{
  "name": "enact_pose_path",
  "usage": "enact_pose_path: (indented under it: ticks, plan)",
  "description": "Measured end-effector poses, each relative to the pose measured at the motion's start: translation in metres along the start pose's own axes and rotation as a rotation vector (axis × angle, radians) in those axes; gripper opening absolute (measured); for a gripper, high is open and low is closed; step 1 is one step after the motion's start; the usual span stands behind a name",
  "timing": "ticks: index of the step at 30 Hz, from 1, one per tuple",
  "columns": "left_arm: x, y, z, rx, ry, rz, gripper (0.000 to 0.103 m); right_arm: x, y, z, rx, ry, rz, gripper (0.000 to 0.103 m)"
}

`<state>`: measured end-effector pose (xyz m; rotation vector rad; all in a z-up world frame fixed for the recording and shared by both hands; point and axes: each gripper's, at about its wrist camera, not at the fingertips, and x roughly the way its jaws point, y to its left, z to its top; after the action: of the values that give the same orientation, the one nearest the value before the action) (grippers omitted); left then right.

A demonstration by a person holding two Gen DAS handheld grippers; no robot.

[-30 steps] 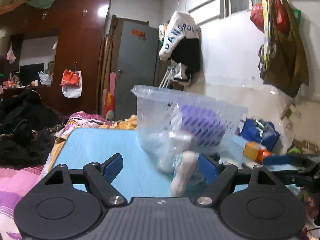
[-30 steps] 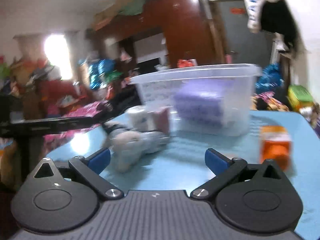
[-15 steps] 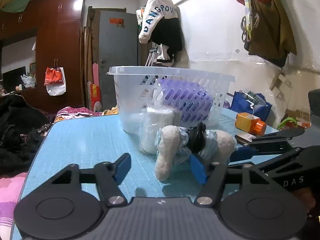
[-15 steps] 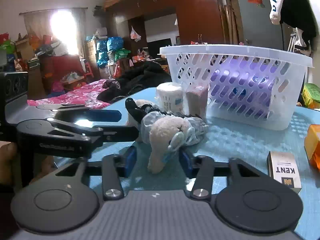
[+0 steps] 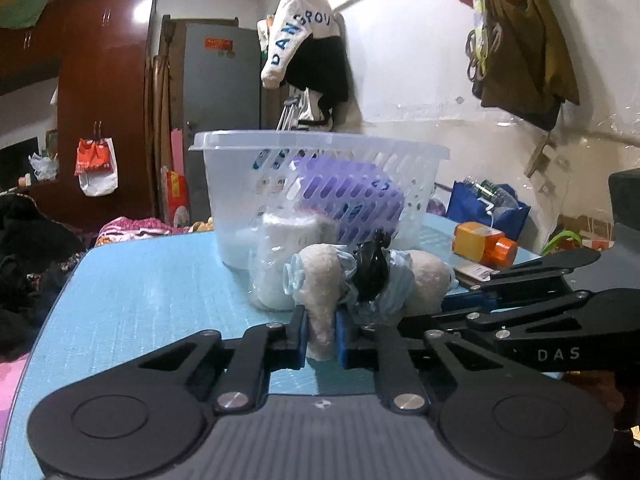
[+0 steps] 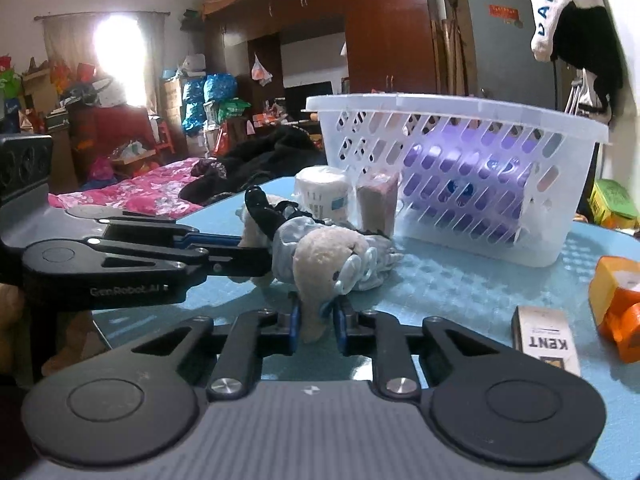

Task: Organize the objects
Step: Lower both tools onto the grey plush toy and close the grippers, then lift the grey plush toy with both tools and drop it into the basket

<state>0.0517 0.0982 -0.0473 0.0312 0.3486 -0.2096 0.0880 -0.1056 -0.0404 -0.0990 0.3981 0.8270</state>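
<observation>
Cluttering the blue worktop, a plush toy is being pinched by both claws, left claw and right claw; opposing pulls risk tearing its limbs.

Both views are sharp and free of motion blur, lit by soft, cool indoor light that leaves the white wall bright and the blue table evenly lit with only faint shadows. In the right wrist view a window blows out to pure white glare, while glossy highlights streak the wardrobe. Fisheye distortion bends lines near the edges, and the corners fall to black.
</observation>
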Motion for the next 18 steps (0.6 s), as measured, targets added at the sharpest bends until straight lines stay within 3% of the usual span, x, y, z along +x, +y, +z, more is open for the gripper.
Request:
enact_pose_path:
  ticks: [6, 18]
  plan:
    - [-0.007, -0.012, -0.001, 0.018, -0.019, 0.005, 0.017, -0.014, -0.003, 0.0, -0.01, -0.033, -0.008, 0.019]
    - [-0.043, -0.039, 0.01, 0.084, -0.165, 0.04, 0.016, -0.049, 0.003, 0.009, -0.084, -0.153, -0.024, 0.018]
